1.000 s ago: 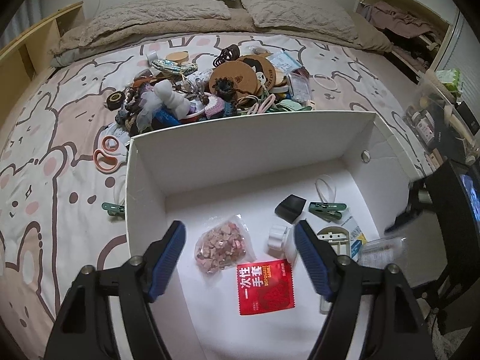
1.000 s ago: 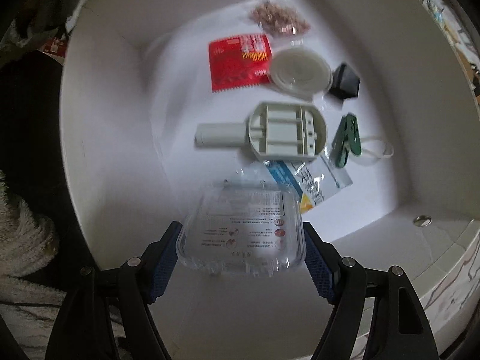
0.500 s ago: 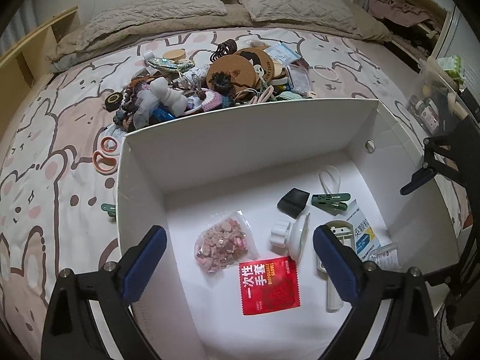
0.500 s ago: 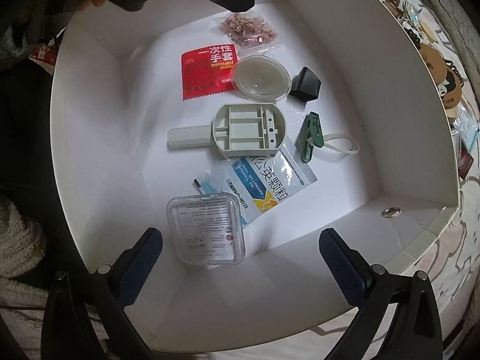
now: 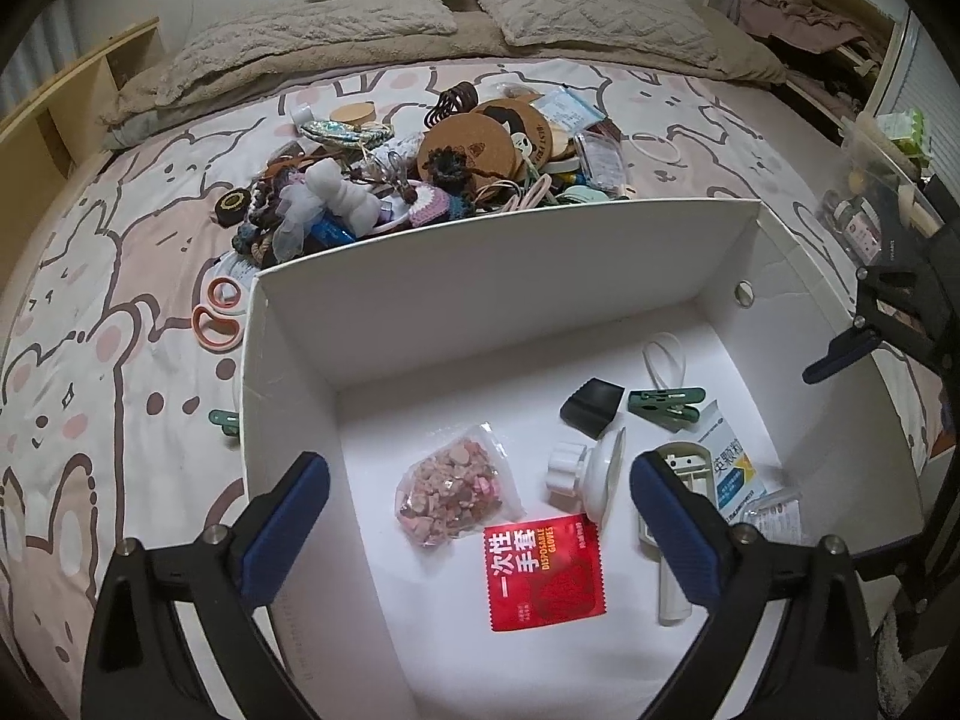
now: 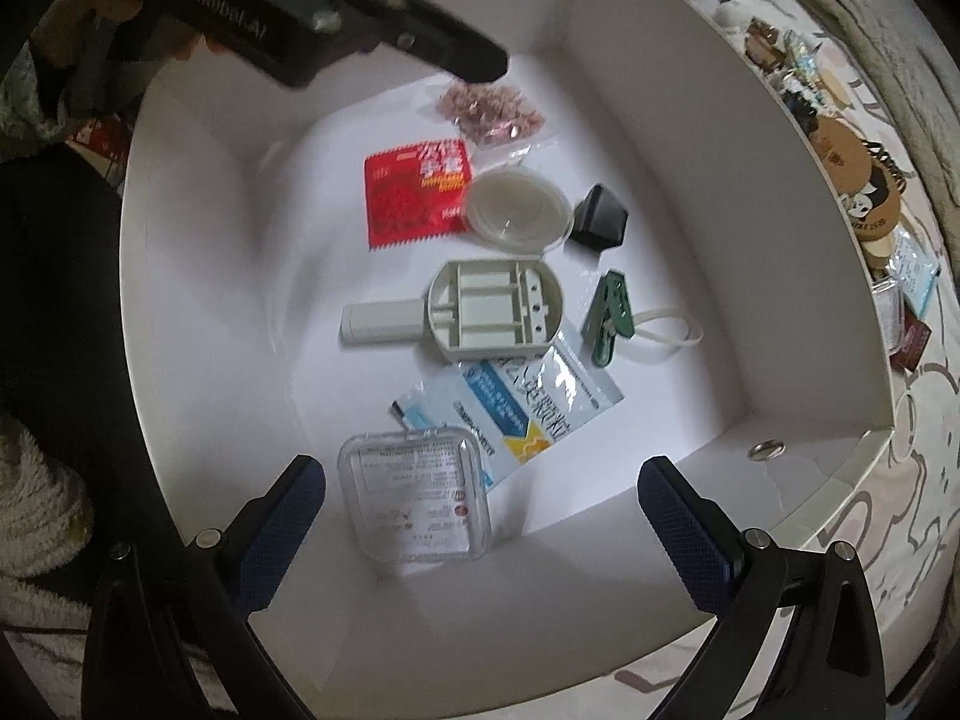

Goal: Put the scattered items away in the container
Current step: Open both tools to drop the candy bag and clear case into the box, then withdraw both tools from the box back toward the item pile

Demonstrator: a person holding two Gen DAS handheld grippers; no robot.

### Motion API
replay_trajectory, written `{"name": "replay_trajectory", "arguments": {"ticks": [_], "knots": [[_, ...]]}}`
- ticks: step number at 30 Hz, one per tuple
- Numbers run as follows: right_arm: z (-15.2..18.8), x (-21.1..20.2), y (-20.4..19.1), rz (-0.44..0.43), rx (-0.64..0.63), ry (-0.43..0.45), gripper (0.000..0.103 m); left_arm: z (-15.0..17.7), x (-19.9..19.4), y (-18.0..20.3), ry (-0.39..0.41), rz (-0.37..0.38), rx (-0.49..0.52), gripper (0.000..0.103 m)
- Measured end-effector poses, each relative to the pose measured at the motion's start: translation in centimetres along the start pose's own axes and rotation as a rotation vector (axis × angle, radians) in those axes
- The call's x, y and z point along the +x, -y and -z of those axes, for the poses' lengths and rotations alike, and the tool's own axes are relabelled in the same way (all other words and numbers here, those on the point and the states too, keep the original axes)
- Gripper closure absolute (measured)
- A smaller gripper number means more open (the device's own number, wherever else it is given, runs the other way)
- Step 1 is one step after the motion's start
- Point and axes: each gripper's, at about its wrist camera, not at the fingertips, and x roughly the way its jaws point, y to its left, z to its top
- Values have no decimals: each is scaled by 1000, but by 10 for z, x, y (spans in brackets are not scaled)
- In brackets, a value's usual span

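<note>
A white box (image 5: 510, 264) sits on the bed and holds a red glove packet (image 5: 543, 579), a bag of pink bits (image 5: 453, 489), a green clip (image 5: 666, 407) and a white brush (image 6: 456, 312). A clear plastic case (image 6: 417, 501) lies flat on the box floor by the near wall. My right gripper (image 6: 480, 516) is open and empty above it. My left gripper (image 5: 480, 516) is open and empty over the box's near side. A pile of scattered items (image 5: 432, 174) lies on the bed beyond the box.
Pink scissors (image 5: 216, 315) and a green clip (image 5: 225, 420) lie on the bedsheet left of the box. Pillows (image 5: 540, 12) are at the bed's head. A shelf with clutter (image 5: 882, 180) stands on the right.
My right gripper opened and let go of the clear plastic case, which now lies in the box, then drew back. My left gripper opened wide and rose a little.
</note>
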Motion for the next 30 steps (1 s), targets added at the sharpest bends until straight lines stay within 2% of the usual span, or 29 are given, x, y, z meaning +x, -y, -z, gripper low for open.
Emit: {"name": "replay_trajectory", "arguments": {"ticks": [6,8,14,26,30], "knots": [[-5,-5,15,25,57,85,0,0,-3,0,12,0,2,0],[14,-9,31,33,76,123,0,0,-4,0,17,-1,2,0],[1,-32,29,43,128,227,0,-2,-10,0,32,-12,10,0],[13,-80,40,82,235,502,0,-8,-28,-1,97,-19,9,0],[15,-90,43,92,276,569,0,-11,-37,-2,131,-47,7,0]]}}
